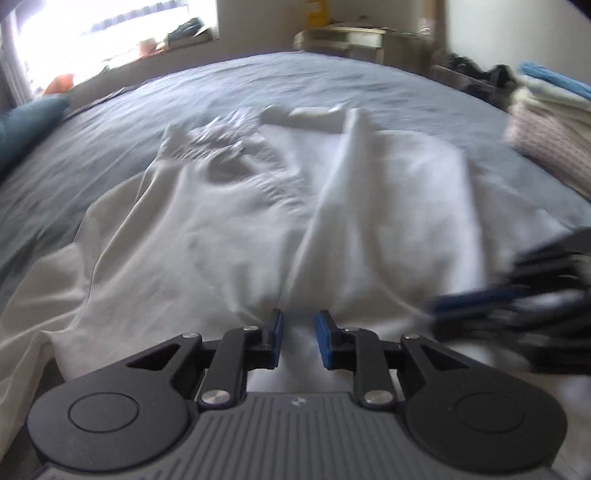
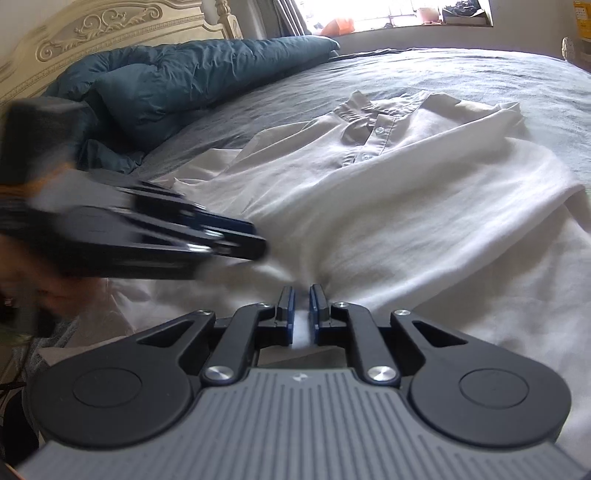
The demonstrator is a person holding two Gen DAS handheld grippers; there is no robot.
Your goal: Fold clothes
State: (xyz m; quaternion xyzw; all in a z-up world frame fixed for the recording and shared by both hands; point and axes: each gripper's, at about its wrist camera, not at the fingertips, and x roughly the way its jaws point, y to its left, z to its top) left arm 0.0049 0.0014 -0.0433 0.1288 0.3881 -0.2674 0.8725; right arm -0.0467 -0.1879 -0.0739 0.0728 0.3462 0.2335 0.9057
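Note:
A white button-up shirt (image 1: 240, 221) (image 2: 406, 192) lies spread on the grey bed sheet (image 1: 295, 81) (image 2: 480, 74), collar and buttons (image 2: 373, 125) at the far end, one side folded over. My right gripper (image 2: 302, 291) is shut on a pinch of the shirt's near edge, and white cloth shows between its blue pads. In the left wrist view it is a blurred shape (image 1: 439, 306) at the right. My left gripper (image 1: 300, 317) hovers over the near hem with its jaws apart and nothing pinched. It appears blurred (image 2: 255, 243) just left of the right gripper.
A teal duvet (image 2: 184, 81) (image 1: 26, 122) is bunched against the carved headboard (image 2: 92, 29). A stack of folded clothes (image 1: 546, 129) sits at the bed's right edge. Beyond the bed stand a pale desk (image 1: 351, 37) and a cluttered window sill (image 1: 177, 37).

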